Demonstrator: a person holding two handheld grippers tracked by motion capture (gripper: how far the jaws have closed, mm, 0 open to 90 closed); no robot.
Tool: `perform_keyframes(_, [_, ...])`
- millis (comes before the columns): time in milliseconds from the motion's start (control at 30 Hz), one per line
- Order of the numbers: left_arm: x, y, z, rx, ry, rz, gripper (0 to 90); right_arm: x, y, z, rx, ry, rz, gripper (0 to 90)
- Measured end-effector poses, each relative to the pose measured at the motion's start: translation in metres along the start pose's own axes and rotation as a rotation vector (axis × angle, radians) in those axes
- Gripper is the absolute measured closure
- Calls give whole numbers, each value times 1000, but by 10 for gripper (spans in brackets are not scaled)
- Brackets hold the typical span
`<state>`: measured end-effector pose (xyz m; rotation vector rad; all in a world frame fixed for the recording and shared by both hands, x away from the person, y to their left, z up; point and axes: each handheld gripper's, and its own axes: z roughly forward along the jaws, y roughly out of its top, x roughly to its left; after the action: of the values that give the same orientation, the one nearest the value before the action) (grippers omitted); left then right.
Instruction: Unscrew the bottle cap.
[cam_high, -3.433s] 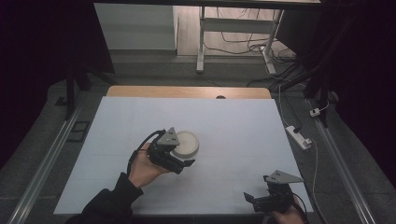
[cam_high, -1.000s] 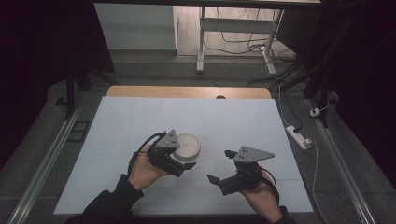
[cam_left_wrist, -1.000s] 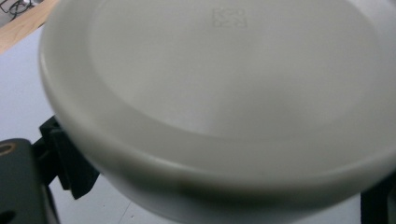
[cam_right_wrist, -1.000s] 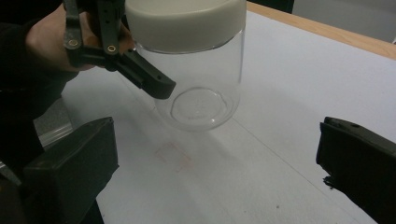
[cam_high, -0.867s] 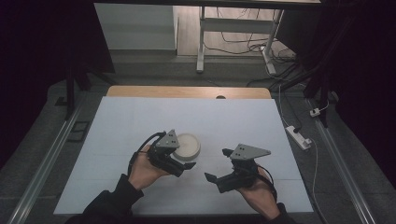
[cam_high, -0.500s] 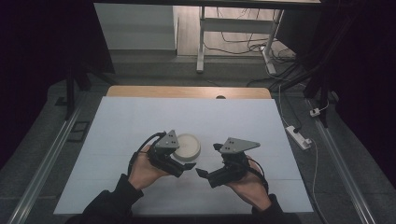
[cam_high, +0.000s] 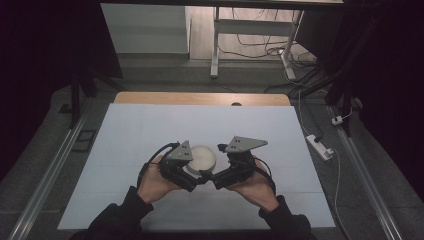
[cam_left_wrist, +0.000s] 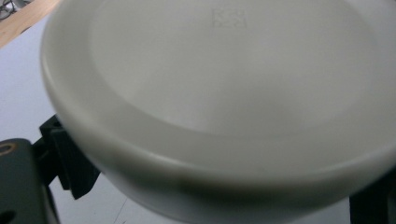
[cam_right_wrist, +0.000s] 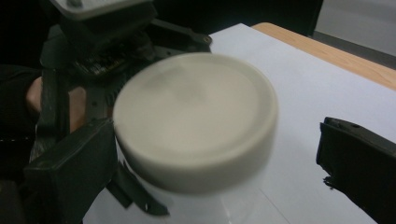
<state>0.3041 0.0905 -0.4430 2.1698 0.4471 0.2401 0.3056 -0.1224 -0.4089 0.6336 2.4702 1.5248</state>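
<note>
In the high view we saw a white round container (cam_high: 202, 157) sitting low of centre on the pale surface (cam_high: 150, 130), well apart from all four edges, with bare room above and to both sides of it. The wooden far edge (cam_high: 200, 98) ran across the upper middle of the frame. Our left hand (cam_high: 155, 181) came in from the lower left and our right hand (cam_high: 257, 182) from the lower right, forearms angled inward. The left tongs (cam_high: 196, 176) and right tongs (cam_high: 220, 176) nearly met just below the container.

In the left gripper view the container's lid (cam_left_wrist: 224, 84) sat very close, a black jaw at each lower corner; we could not tell whether they pressed it.

In the right gripper view the jaws stood parted either side of the container (cam_right_wrist: 196, 121), the right one clear of it, the left close beside it.
</note>
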Motion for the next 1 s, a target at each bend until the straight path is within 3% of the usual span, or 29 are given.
perform_keyframes(333, [-4,3,1,3,-43,38,71,2,1,17,12,68,-24,26])
perform_keyframes(567, [-2,1,1,-4,-112,56,71,6,2,14,4,85,-92,67])
perform_keyframes(833, [-3,1,-2,-8,-238,132,71,2,2,10,24,245,-141,69])
perform_keyframes(1000, [-8,1,0,-4,-332,191,71,0,1,7,47,381,-192,69])
